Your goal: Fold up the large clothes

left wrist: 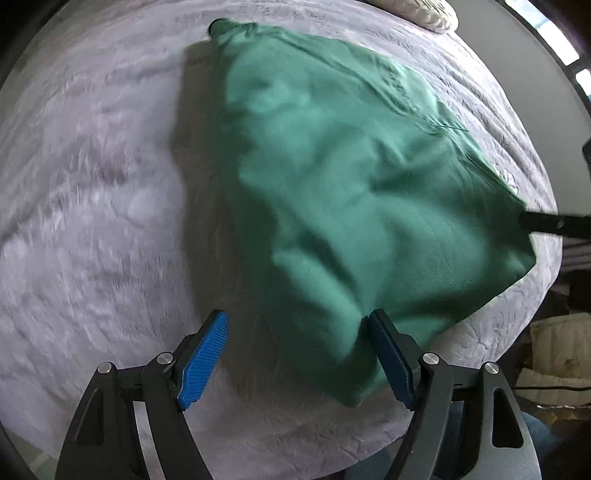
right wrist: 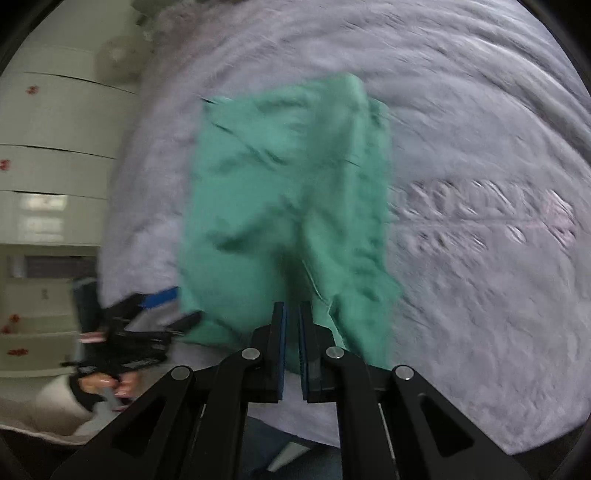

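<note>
A green garment (left wrist: 332,192) lies partly lifted on a lilac fuzzy bedspread (left wrist: 92,184). My left gripper (left wrist: 297,317) stands open over the bed's near edge. Its blue pads are wide apart, and the garment's lower corner hangs loose between them, close to the right pad. At the garment's right corner my right gripper (left wrist: 546,223) shows as a black finger gripping the cloth. In the right wrist view the right gripper (right wrist: 291,306) is shut on a fold of the green garment (right wrist: 288,192), which stretches away from the jaws. The left gripper (right wrist: 177,308) appears at the left, held by a hand (right wrist: 99,384).
The bedspread (right wrist: 480,221) has a raised leaf pattern. A cream pillow (left wrist: 424,14) lies at the bed's far end. White drawers (right wrist: 55,166) stand beside the bed. Cream bedding (left wrist: 554,350) lies on the floor by the bed's edge.
</note>
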A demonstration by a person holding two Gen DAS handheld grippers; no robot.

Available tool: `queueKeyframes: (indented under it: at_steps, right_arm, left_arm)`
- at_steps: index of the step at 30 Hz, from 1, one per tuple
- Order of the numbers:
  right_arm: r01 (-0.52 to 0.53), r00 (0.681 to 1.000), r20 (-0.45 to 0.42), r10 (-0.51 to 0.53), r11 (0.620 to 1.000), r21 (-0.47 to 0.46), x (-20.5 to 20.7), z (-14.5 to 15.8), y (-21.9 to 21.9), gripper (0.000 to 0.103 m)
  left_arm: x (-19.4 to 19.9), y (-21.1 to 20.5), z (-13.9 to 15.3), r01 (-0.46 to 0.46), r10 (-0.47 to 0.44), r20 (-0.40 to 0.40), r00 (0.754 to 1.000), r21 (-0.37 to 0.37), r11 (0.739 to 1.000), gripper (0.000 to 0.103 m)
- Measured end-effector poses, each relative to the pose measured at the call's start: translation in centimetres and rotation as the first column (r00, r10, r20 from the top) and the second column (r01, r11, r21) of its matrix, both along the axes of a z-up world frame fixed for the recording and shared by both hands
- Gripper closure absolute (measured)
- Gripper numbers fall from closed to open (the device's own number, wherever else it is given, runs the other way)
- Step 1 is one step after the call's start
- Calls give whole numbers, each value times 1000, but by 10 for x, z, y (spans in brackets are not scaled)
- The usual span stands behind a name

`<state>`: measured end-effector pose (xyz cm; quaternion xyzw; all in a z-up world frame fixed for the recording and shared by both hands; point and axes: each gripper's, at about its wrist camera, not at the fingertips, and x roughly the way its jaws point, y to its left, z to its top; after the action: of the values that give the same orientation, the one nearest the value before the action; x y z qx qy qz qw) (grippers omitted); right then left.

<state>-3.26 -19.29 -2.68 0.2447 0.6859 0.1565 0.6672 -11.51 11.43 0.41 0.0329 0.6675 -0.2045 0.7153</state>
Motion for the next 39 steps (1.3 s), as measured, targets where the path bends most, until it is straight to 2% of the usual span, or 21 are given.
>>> queueKeyframes:
  at_steps: [3,5,11,24,28,34,35,36,37,39]
  right_arm:
    - [38,999,-34,-40,999,-31,-10,-13,-12,96]
    - [55,996,-63,-58,998,-43,-17,-25,-16,96]
    - [54,991,-118,-63,995,-82,-34,-52,-14,100]
    - [56,989,-127,-72,991,-123,-25,-66,23,100]
    - [76,987,-132,-95,987,-139,-24,-53,22,98]
    - [109,991,-52,-120,977,-183,-12,-13,27,94]
    - [117,991,-41,-126,975,-188,-10,-8,29,91]
    - [125,991,-25,-132,972,-201,-5,-1,30,76]
    - [130,991,-13,-135,969,-210,-2,3,31,51]
    - [134,991,14,-134,967,-218,5,12,35,27]
  left_arm:
    - [-3,4,-2,-11,11,0,1000,-12,1000,24]
    - [-6,3,-6,2,-2,26,1000,10,1000,16]
    - [-9,6,-19,-40,40,6,999,9,999,15]
    - [-17,20,-7,-86,86,-11,996,34,996,15]
    - [-15,27,13,-114,114,3,994,56,992,15]
    - [-1,30,41,-162,155,73,985,97,982,15]
    - [1,31,44,-172,165,83,983,98,980,15]
    - [4,30,48,-182,174,90,981,96,979,11]
    - [6,32,50,-190,181,94,979,98,977,0]
    - [8,34,56,-204,193,110,975,103,974,0]
